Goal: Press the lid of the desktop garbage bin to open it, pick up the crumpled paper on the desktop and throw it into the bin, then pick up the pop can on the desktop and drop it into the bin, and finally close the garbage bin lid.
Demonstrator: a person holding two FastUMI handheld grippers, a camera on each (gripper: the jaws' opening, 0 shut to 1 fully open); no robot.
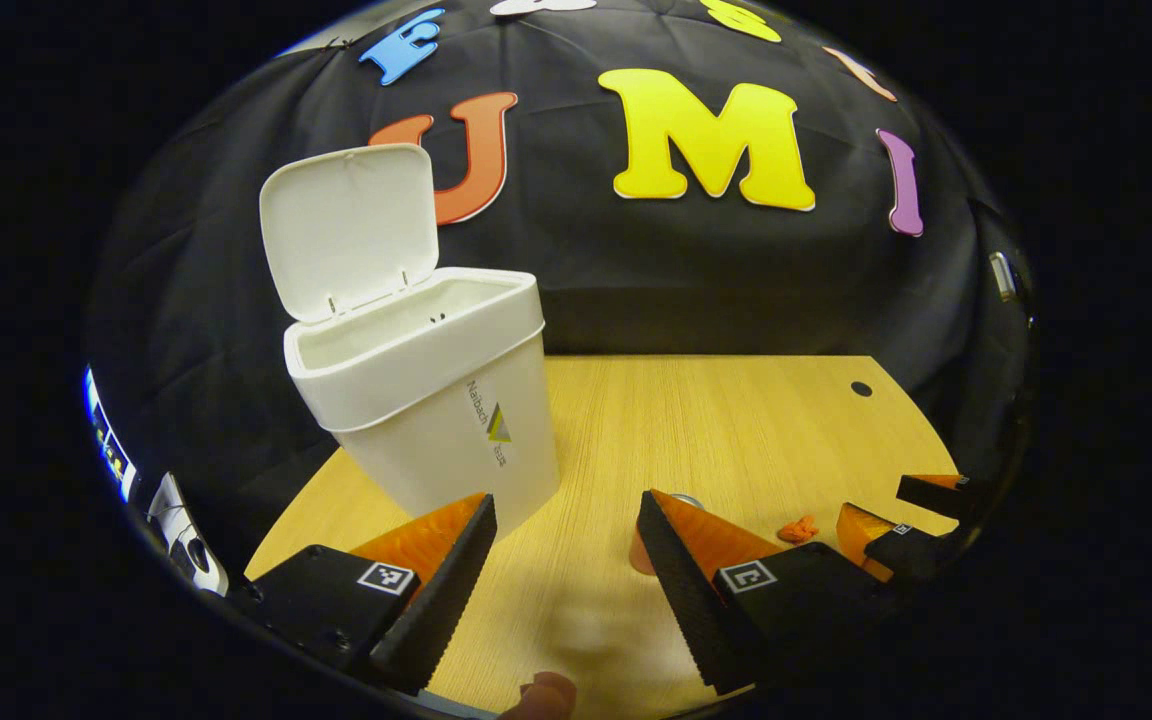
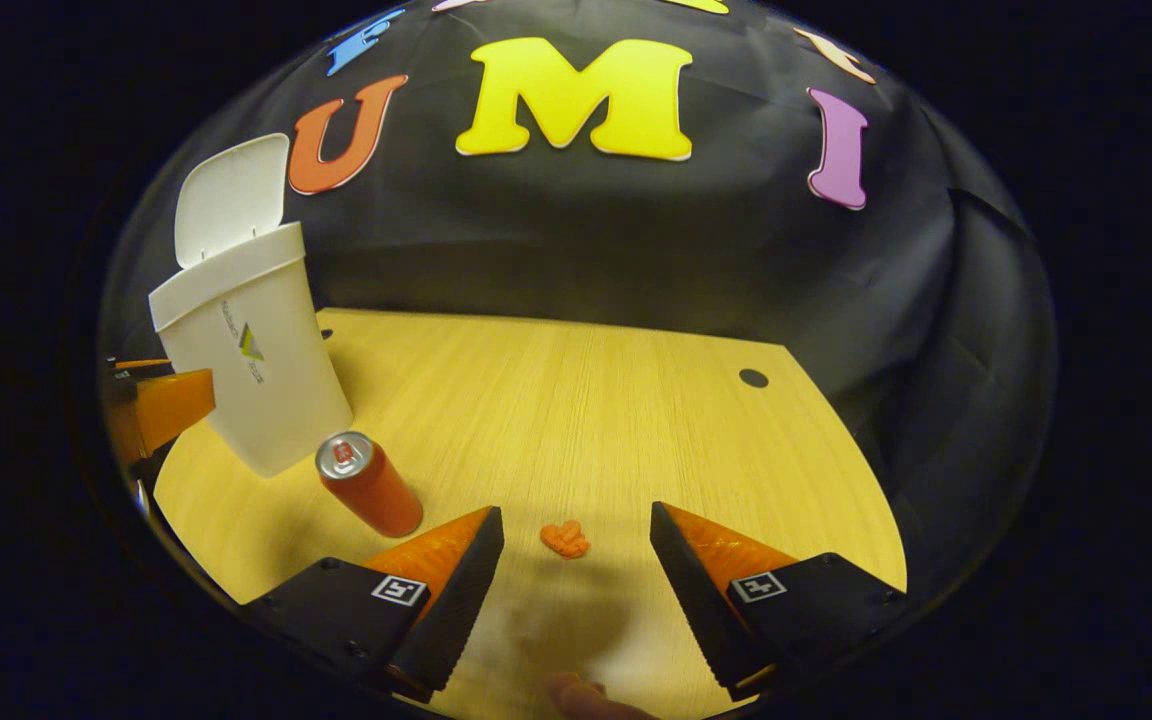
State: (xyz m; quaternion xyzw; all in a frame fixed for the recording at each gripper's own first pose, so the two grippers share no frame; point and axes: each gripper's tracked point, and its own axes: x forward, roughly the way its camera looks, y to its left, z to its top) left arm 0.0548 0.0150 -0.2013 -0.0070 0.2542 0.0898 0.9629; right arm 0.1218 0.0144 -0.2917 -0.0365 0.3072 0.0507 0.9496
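A: Nearest in the right gripper view, the right gripper hangs low over the tabletop, its fingers wide apart and holding nothing, the crumpled paper lying on the wood just beyond the gap between them.

B: And the left gripper?

A: Also spread and empty, hovering near the bin. The pop can stands upright just beside the bin's near right corner, left of the paper.

B: So how far along?

A: By the look of it, step one is done: the lid stands raised at the bin's far side. Paper and can are both on the tabletop, so both drops and the closing remain.

B: Anything in the bin?

A: What shows of the inside looks bare; the bottom is hidden.
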